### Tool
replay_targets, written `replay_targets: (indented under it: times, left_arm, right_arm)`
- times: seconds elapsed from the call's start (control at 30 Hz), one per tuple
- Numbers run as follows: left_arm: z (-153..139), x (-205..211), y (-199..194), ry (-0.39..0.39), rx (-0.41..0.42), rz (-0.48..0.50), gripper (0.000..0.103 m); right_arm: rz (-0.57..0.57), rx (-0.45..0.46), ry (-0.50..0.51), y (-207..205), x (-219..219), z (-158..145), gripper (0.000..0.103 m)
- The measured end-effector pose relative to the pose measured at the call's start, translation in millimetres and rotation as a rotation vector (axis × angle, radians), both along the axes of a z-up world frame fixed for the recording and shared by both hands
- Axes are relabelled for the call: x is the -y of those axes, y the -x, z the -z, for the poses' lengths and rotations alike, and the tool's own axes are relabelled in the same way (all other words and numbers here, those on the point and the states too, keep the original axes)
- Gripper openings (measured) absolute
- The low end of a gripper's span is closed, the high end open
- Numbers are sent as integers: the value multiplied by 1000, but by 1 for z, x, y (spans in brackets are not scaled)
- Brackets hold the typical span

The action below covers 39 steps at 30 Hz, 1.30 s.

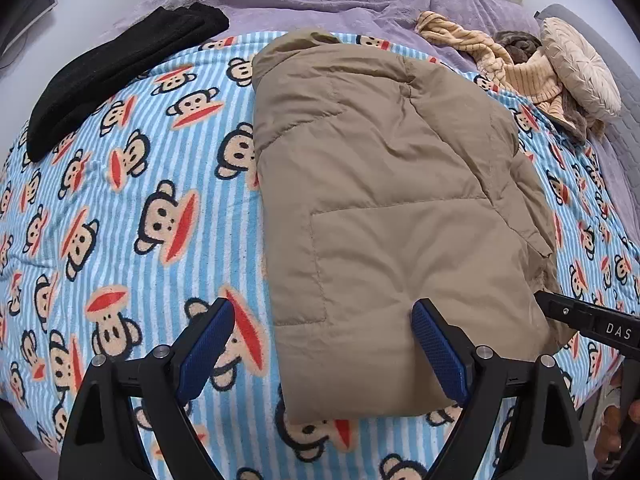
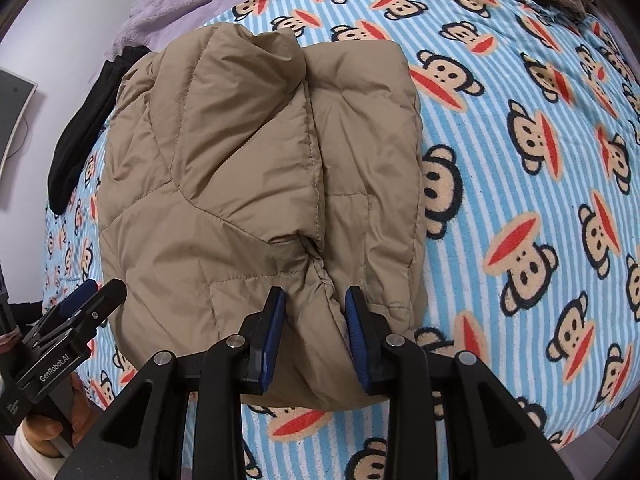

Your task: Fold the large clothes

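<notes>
A tan padded jacket [image 1: 384, 200] lies folded lengthwise on the blue striped monkey-print blanket [image 1: 132, 184]. My left gripper [image 1: 324, 316] is open, its jaws wide apart over the jacket's near left corner, one finger over the blanket and one over the jacket. In the right wrist view the jacket [image 2: 248, 160] fills the middle. My right gripper [image 2: 316, 300] is partly closed around a bunched fold at the jacket's near hem. The right gripper also shows in the left wrist view [image 1: 592, 320]; the left gripper shows in the right wrist view [image 2: 92, 300].
A folded black garment [image 1: 120, 68] lies at the blanket's far left. A purple bedspread [image 1: 320, 0] covers the far bed. A heap of cream and brown striped clothes [image 1: 512, 60] and a round cream cushion [image 1: 580, 64] lie far right.
</notes>
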<state>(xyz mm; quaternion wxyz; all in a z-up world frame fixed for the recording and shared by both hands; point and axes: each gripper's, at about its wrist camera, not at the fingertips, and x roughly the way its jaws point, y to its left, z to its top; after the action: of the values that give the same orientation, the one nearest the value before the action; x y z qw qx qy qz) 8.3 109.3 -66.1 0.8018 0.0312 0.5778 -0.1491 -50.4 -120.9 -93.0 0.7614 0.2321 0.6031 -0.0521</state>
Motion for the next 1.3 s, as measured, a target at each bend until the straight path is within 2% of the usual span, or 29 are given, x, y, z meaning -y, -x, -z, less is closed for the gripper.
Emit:
replay_targets:
  times: [0.17,0.4,0.5,0.53,0.67,0.8,0.93,1.0,1.07,1.3]
  left_arm:
    - [-15,-5,14,-29,13,-29,91]
    - [-51,-10,33,-42,52,-71,91]
    - [-70,-10,38,-38,86,-81,91]
    - [-77,-9,39,-38,98,-86,101]
    - [-102,-8,41,-36,137,-96,103]
    - [-119,-6,43,-51,161,-106,103]
    - [-132,-5,45,-81,185,-118,103]
    - [-137,-7,46,-85,199,-128,103]
    - [-142,-8,47,-74,211,-129,103]
    - [-154,-10,50,-53,227,-136,103]
  right_arm:
    - [-10,9,-4,5,-1,-16,39]
    - [-41,43,-23,16,4,-45,41]
    - [-41,75,-17,21,4,-62,53]
    - [-46,88,-14,23,5,-70,55]
    - [-55,131,21,27,5,-94,62]
    - [-49,166,43,29,8,-114,66]
    - [-46,199,109,32,6,-134,81]
    - [-45,217,135,34,5,-142,82]
    - [-43,233,169,36,3,-149,88]
    - [-34,286,255,39,-3,-169,90]
